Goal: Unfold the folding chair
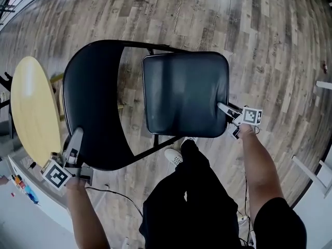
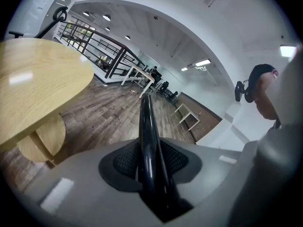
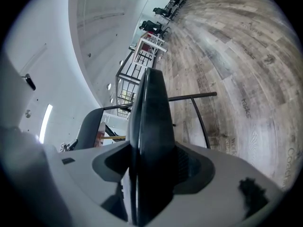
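The black folding chair stands below me on the wood floor, its padded seat (image 1: 184,92) lying nearly flat and its curved backrest (image 1: 93,102) to the left. My left gripper (image 1: 77,134) is shut on the backrest's near edge; in the left gripper view that black edge (image 2: 146,122) runs straight out from between the pads of the left gripper (image 2: 149,164). My right gripper (image 1: 223,108) grips the seat's right edge. Seen from the right gripper (image 3: 151,174), the thick seat (image 3: 151,122) fills the jaws edge-on, with a thin frame tube (image 3: 191,96) beyond.
A round pale wooden table (image 1: 31,108) stands close to the backrest's left side, also large in the left gripper view as the table (image 2: 33,84). The person's dark trouser leg and white shoe (image 1: 174,156) are just under the seat's near edge. A white cabinet edge (image 1: 31,191) lies lower left.
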Tool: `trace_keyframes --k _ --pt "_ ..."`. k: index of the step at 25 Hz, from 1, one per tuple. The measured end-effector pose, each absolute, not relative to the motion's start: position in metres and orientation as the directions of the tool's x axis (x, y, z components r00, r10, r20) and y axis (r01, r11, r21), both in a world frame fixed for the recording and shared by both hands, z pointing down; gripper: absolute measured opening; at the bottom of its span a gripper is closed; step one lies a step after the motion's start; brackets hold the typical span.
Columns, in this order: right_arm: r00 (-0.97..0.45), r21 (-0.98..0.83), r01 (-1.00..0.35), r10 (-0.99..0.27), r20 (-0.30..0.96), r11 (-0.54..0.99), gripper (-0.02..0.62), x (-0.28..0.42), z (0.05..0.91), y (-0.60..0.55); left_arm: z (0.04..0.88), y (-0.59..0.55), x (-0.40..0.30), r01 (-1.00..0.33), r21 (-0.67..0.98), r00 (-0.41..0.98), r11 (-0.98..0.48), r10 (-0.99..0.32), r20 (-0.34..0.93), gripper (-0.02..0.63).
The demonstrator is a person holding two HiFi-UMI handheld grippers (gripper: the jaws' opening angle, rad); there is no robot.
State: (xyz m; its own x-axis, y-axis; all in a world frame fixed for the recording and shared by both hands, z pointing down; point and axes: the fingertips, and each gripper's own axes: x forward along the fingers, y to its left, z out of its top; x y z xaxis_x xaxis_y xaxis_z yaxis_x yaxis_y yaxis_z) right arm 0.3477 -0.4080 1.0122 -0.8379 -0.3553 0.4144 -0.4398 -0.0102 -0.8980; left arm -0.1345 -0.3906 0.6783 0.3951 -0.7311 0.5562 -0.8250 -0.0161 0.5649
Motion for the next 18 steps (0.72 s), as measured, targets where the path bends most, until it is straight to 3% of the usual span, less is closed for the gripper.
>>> trace_keyframes --k 6,18 --pt "-0.839 -0.898 -0.438 -0.376 0.393 0.038 0.258 0.355 1.017 -0.410 0.678 -0.390 -0.113 -0.793 0.607 0.442 -0.043 -0.727 0.526 0.120" --pt "-0.818 -0.897 -0.442 -0.405 0.409 -0.013 0.265 0.372 1.039 -0.410 0.672 -0.394 -0.080 -0.741 0.670 0.504 -0.044 -0.697 0.511 0.118"
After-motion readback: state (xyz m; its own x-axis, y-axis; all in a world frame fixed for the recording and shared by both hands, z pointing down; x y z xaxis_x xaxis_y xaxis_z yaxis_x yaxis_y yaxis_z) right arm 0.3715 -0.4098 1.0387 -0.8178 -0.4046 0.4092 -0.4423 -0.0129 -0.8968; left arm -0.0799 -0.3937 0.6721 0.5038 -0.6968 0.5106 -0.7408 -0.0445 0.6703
